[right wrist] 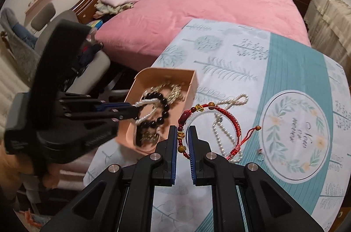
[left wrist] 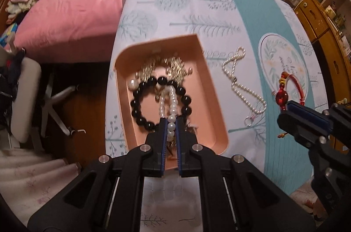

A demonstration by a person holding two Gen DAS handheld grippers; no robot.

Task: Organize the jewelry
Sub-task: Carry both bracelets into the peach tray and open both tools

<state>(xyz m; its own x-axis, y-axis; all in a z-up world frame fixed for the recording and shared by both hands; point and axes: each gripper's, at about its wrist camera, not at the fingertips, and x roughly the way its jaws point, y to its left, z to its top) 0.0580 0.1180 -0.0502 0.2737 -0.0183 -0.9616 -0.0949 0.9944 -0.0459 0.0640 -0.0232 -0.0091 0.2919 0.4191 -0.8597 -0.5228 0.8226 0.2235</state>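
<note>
1. Presently pinching a white pearl bracelet (left wrist: pixel 171 120) between the narrow left fingers (left wrist: pixel 163 135), dangling ahead of the tips above the pink tray (left wrist: pixel 216 98).
2. Could snag on the black bead bracelet (left wrist: pixel 140 87) directly beyond the fingertips and drag it out on withdrawal.
3. Closed to a narrow gap around the beaded edge of the red cord bracelet (right wrist: pixel 228 113), right fingers (right wrist: pixel 193 144) low over the tabletop (right wrist: pixel 296 69); firm contact cannot be told, so may slip on lifting.
4. Might hook the long pearl strand (right wrist: pixel 221 135) lying just beyond the right fingertips, under that bracelet.
5. Risk of collision, both grippers working close together.
</note>
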